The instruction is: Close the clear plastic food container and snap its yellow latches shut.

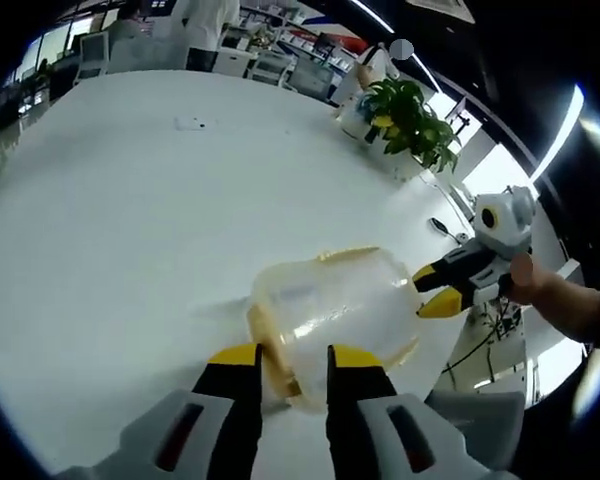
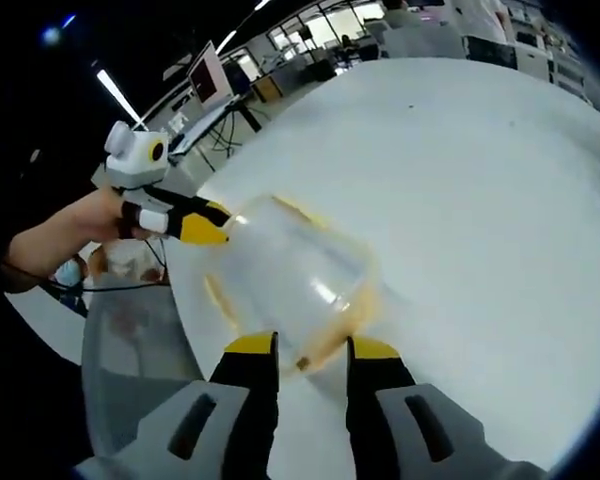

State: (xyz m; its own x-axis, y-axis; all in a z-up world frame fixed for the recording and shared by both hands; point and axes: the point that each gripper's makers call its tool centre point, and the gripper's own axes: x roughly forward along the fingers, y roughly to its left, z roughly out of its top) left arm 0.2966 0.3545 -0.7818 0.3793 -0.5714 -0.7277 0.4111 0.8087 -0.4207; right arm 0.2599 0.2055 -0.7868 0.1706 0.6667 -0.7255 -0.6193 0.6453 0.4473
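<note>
Two grippers on one clear plastic food container [image 1: 335, 312], which sits near the edge of a round white table [image 1: 130, 200], lid apparently already down on the base, yellow seal showing through the rim. Left gripper [image 1: 292, 362] comes in from one end: jaws a narrow gap apart, yellow tips at the container's near rim, with what looks like a yellow latch [image 1: 280, 372] between them; can't confirm it's actually pinched, so grip state is uncertain. Right gripper [image 2: 311, 352] sits at the opposite end, jaws likewise slightly parted, straddling the rim edge; can't tell if it's clamping either. Left gripper view shows the right gripper's tips touching or just beside the far end of the box, person's hand [image 1: 555, 300] behind it. Risks as I see them: container is light and on a smooth tabletop, so an uneven push from either end likely skates it toward the table edge, which is close on that side. If the lid isn't seated square, forcing a latch could pop the other end up or leave the seal pinched. Tips pressing on the clear wall instead of the latch tab would just flex the plastic and slip off. Beyond that, a potted plant [image 1: 412, 120] stands at the far rim and office desks behind it, well apart, no factor.
</note>
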